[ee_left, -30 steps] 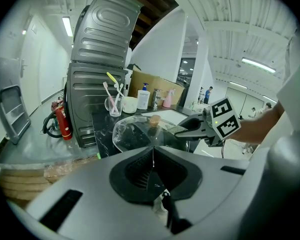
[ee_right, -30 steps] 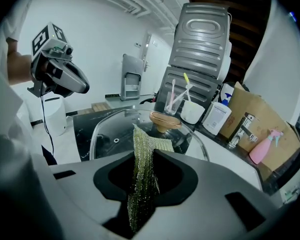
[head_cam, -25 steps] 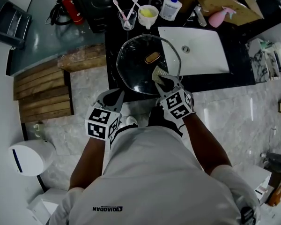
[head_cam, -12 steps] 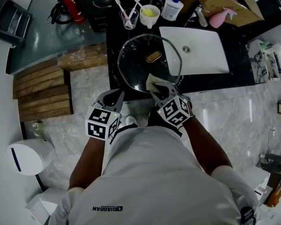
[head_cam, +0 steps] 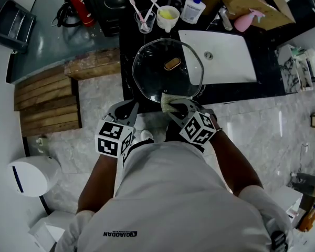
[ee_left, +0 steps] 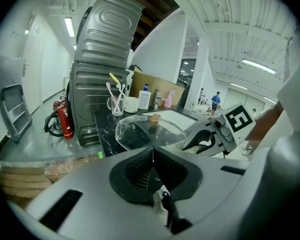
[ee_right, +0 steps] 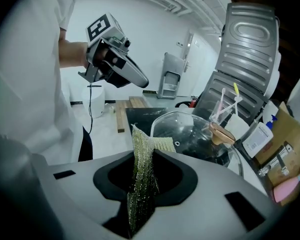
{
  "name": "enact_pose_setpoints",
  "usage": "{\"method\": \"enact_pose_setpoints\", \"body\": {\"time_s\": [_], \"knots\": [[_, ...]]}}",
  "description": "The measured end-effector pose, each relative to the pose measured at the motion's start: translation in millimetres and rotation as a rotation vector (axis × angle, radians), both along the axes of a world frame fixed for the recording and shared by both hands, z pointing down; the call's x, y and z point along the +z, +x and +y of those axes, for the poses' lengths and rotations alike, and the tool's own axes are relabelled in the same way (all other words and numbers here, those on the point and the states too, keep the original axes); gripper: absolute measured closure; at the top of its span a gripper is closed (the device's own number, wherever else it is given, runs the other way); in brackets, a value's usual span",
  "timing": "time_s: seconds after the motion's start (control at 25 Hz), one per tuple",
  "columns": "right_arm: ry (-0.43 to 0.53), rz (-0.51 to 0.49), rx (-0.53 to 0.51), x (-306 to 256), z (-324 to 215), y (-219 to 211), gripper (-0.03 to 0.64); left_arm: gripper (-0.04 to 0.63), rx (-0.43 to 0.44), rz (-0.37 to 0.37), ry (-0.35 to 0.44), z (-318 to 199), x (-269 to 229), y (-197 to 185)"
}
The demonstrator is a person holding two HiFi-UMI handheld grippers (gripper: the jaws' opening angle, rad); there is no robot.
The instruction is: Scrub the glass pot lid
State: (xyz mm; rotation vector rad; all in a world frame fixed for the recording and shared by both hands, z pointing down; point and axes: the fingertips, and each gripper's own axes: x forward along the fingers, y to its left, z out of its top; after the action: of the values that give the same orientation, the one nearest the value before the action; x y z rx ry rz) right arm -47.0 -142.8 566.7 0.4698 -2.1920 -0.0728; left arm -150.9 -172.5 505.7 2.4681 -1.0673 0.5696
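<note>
The glass pot lid (head_cam: 165, 75) with its brown knob (head_cam: 172, 63) rests on the black counter (head_cam: 127, 56). My right gripper (head_cam: 173, 105) is shut on a yellow-green scrub pad (head_cam: 166, 98), which lies at the lid's near rim. The right gripper view shows the pad (ee_right: 141, 184) pinched upright between the jaws, with the lid (ee_right: 190, 134) just beyond. My left gripper (head_cam: 131, 107) hangs shut and empty just off the counter's near edge, left of the lid. In the left gripper view the lid (ee_left: 147, 133) lies ahead and the right gripper (ee_left: 210, 134) is at the right.
A white sink basin (head_cam: 223, 56) lies right of the lid. Behind it stand a glass of toothbrushes (head_cam: 143, 21), a white cup (head_cam: 166, 16), a white bottle (head_cam: 191, 8) and a pink spray bottle (head_cam: 245, 18). Wooden planks (head_cam: 47, 101) and a white bin (head_cam: 34, 175) sit at the left.
My right gripper has drawn the scrub pad leftward and toward me across the lid to its near rim. The left gripper has stayed put.
</note>
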Motion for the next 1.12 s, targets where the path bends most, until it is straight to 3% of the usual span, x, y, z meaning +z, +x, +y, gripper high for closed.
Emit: {"method": "enact_pose_setpoints", "body": {"time_s": [0.24,0.4,0.68,0.88,1.12], "knots": [[-0.059,0.018,-0.104,1.1,12.2,-0.3,0.515,0.577,0.0,0.001,-0.002,-0.1,1.7,1.6],[-0.091,-0.011,-0.099,-5.9,9.7,-0.7,0.515,0.577,-0.001,0.001,-0.004,-1.1,2.8,4.2],[-0.077,-0.131,0.054,-50.9,-23.2,6.5,0.524,0.577,-0.023,0.002,0.016,-12.8,-4.6,4.6],[0.001,-0.227,0.19,-108.9,-83.8,31.4,0.525,0.577,-0.05,-0.015,0.043,-25.7,-9.7,1.2],[0.037,-0.148,0.325,-114.0,-197.6,50.7,0.525,0.577,-0.08,-0.017,0.047,-35.5,-11.4,0.8]]}}
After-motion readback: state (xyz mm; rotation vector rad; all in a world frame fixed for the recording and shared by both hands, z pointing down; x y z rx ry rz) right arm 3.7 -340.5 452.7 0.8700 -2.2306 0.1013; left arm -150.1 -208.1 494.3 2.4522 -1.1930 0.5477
